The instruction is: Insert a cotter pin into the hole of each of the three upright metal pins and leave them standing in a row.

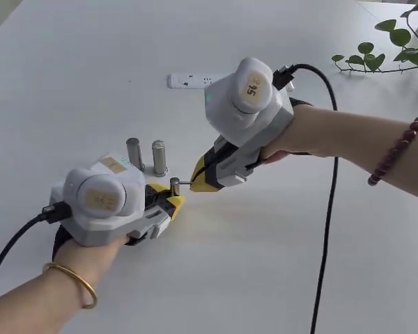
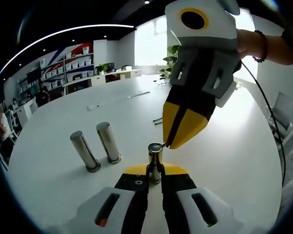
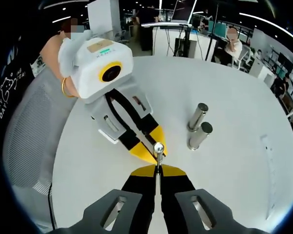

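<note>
Left gripper (image 1: 170,202) pinches one metal pin (image 1: 174,185) upright, likely to steady it, while the right gripper (image 1: 197,183), jaws pressed on a cotter pin (image 1: 184,184), meets its top from 3 o'clock; two other pins (image 1: 159,157) stand on the surface (image 1: 265,264) at 10 o'clock.
</note>
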`<act>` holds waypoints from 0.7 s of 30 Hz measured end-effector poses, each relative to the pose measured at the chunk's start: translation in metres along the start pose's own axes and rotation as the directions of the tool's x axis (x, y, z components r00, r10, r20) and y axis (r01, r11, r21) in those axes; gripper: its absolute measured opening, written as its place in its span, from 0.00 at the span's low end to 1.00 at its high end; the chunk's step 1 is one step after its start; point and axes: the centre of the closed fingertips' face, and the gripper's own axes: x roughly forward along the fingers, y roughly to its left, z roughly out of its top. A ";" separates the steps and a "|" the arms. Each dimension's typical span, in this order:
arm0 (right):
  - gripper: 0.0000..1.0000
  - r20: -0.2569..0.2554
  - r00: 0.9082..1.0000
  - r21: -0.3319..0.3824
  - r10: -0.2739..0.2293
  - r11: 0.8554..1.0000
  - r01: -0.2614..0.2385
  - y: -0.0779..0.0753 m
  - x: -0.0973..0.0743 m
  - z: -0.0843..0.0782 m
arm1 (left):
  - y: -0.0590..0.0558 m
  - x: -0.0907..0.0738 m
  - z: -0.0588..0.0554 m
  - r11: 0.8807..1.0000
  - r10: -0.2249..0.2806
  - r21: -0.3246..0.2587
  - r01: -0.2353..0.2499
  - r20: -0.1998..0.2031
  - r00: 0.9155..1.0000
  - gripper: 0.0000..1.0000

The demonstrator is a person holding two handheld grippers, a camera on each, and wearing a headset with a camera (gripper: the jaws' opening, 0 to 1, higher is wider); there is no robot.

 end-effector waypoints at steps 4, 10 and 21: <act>0.00 0.002 1.000 -0.015 -0.004 1.000 0.004 -0.003 0.003 0.004 | 0.000 0.001 0.000 1.000 0.005 -0.002 -0.005 0.001 1.000 0.07; 0.00 0.012 1.000 -0.017 -0.009 1.000 0.009 -0.002 0.005 0.007 | 0.000 0.001 0.000 1.000 0.012 -0.008 -0.012 0.005 1.000 0.07; 0.06 0.023 0.999 0.035 -0.026 0.999 0.025 -0.002 -0.006 0.004 | 0.001 0.003 -0.001 1.000 0.024 -0.014 -0.024 0.008 1.000 0.07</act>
